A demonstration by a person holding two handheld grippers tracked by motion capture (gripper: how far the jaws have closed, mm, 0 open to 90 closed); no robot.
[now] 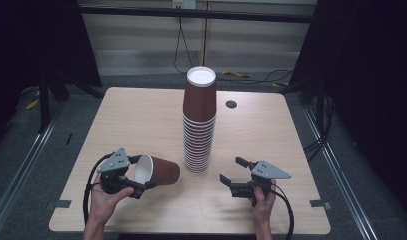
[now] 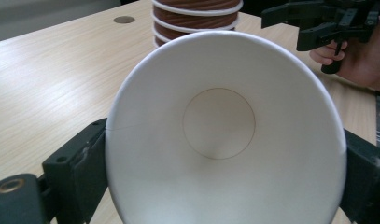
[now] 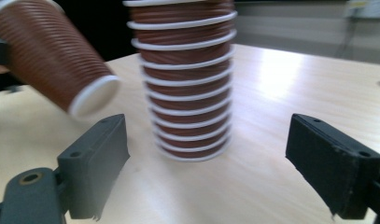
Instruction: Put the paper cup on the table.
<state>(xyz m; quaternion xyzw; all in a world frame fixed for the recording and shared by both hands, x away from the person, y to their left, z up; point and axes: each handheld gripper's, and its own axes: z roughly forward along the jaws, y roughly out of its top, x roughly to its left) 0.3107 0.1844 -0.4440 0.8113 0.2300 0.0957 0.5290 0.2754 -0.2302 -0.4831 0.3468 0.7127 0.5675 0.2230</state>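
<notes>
**A:** High view — what do you have?

**B:** My left gripper (image 1: 136, 186) pinches a single brown paper cup (image 1: 158, 171) at its rim; the cup lies on its side above the worktop (image 1: 141, 120), mouth toward me, base pointing at the stack of cups (image 1: 199, 122). The stack stands inverted mid-worktop. My right gripper (image 1: 236, 175) waits just right of the stack, jaws spread, holding nothing.

**A:** Left gripper view?

**B:** The cup's white interior (image 2: 220, 135) faces the camera, one jaw pressed on each side of its rim. The stack (image 2: 197, 16) sits behind it, and the right gripper (image 2: 295, 21) is at upper right.

**A:** Right gripper view?

**B:** Jaws wide apart, framing the lower stack (image 3: 187, 88); the held cup (image 3: 52, 56) is tilted at upper left.

**A:** Progress?

**B:** I judge one cup is in hand and apart from the stack; whether it is joining or leaving, I cannot tell. It is not yet set down.

**A:** Any writing?

**B:** None legible on cups or worktop.
</notes>
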